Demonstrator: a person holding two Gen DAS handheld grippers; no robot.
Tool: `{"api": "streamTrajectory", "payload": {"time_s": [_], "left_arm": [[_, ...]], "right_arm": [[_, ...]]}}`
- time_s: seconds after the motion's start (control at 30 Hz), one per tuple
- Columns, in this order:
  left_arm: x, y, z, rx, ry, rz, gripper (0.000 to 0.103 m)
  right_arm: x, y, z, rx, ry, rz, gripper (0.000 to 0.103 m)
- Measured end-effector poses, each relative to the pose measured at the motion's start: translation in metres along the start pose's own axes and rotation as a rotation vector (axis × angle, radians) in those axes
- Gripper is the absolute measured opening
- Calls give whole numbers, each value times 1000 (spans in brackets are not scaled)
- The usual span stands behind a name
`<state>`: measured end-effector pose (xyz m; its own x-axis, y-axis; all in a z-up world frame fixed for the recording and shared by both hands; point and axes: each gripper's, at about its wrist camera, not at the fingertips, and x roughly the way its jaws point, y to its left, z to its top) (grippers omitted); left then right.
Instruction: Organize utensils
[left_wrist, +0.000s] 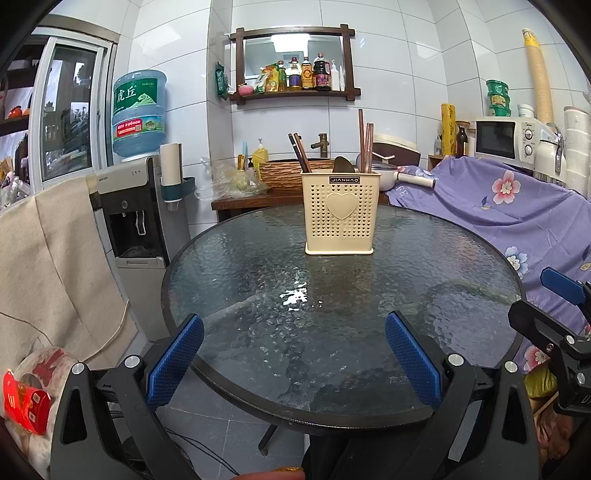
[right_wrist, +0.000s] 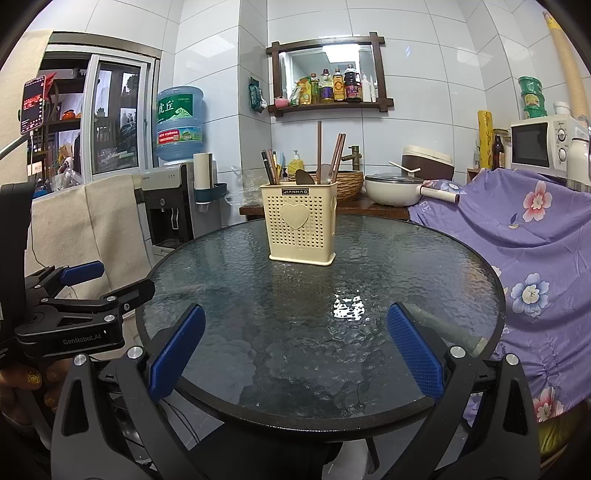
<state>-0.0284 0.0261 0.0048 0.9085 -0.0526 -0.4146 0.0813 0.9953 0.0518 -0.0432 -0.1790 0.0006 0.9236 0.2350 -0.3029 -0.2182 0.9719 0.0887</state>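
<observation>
centrally, on the far half of a round textured-glass table (left_wrist: 236, 280), a cream perforated utensil holder (left_wrist: 339, 213) stands upright, bearing a raised heart and a dark "jianhao" label on its near face. brown chopsticks (left_wrist: 298, 152) lean from its left compartment; further long brown sticks (left_wrist: 366, 146) rise from its right side, and a dark rounded spoon bowl (left_wrist: 341, 164) shows between them above the rim. in the right wrist view a second brown spoon bowl (right_wrist: 325, 173) is seen beside the first. which inner compartment holds each spoon cannot be told.

left gripper (left_wrist: 293, 356): jaws spread wide apart, nothing between the blue pads (left_wrist: 173, 360), held over the near edge of the table, well apart from the holder. right gripper (right_wrist: 295, 349): likewise spread wide and empty, over the near edge; its blue pads (right_wrist: 415, 347) frame bare glass. each gripper appears at the margin of the other's view, side by side.

background, far: water dispenser (left_wrist: 138, 206) with blue bottle at left; wall shelf (left_wrist: 293, 94) of bottles; white pot (right_wrist: 393, 188) on a wooden counter; microwave (left_wrist: 504, 138) at right. a purple floral cloth (left_wrist: 495, 206) lies right of the table, a beige cloth (left_wrist: 55, 258) left.
</observation>
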Motion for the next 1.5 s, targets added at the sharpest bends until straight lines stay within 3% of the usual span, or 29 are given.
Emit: {"api": "streamTrajectory", "payload": {"time_s": [1.03, 1.5], "left_arm": [[0, 3, 1, -22, 3, -27, 97], [-2, 4, 1, -16, -3, 6, 97]], "right_arm": [[0, 2, -1, 1, 6, 5, 97], [1, 2, -2, 3, 7, 4, 97]]}}
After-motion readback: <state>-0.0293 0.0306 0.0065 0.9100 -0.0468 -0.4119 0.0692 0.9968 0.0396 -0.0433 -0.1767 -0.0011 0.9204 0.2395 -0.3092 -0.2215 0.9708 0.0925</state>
